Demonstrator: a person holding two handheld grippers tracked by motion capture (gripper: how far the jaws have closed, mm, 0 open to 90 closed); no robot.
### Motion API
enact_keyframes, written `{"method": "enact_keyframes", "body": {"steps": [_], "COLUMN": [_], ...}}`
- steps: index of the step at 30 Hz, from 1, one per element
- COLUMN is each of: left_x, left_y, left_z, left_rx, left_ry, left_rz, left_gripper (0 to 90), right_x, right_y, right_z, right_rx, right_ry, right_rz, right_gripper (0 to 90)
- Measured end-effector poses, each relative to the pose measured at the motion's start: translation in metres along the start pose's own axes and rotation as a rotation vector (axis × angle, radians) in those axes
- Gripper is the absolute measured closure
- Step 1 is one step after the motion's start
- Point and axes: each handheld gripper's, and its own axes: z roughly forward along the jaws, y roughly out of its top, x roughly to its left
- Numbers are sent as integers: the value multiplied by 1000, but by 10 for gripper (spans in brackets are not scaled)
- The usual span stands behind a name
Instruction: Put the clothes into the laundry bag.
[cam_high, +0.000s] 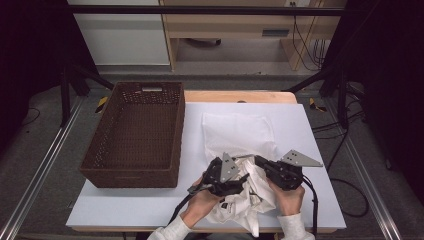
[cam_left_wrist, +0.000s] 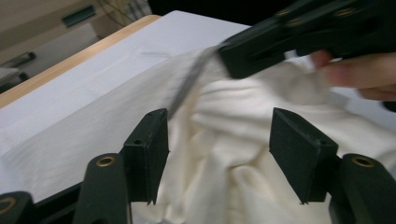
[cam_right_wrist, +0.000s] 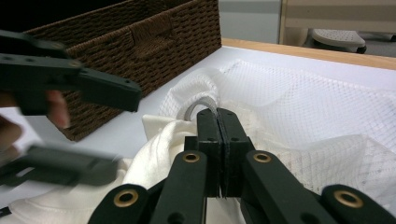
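Right gripper view: mesh bag (cam_right_wrist: 299, 107) rim, seemingly pinched.

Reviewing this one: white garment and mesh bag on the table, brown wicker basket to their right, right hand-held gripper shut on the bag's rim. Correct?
Not quite: the brown wicker basket stands left of the white garment and mesh bag, as the high view shows. The right hand-held gripper is indeed shut on the bag's rim.

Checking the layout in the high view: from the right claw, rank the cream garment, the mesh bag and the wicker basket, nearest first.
From the right claw:
1. Cream garment, right under it.
2. Mesh bag, just behind.
3. Wicker basket, far left.
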Motion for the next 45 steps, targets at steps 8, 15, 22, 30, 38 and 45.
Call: {"method": "enact_keyframes", "body": {"steps": [8,15,22,30,38,45], "left_x": [-14,-3,4,5,8,11], "left_y": [-3,2,5,-4,-26,-40], "left_z": [58,59,68,59,9,32], "left_rx": [146,159,171,93,100,134], "left_ry": [-45,48,131,47,-51,-64], "left_rz": [-8,-18,13,-27,-63,-99], "left_gripper": [422,715,712,445,289,600], "right_x": [-1,-1,1,-4,-4,-2], "right_y": [0,2,5,2,1,-2], "right_z": [-1,-6,-8,-9,-7,-1], "right_rx": [-2,-9,-22,-21,-13,10], "right_ry": [2,4,10,-6,-13,-19], "right_rz": [0,-2,1,9,7,-5], "right_gripper": [894,895,895,894,894,894]}}
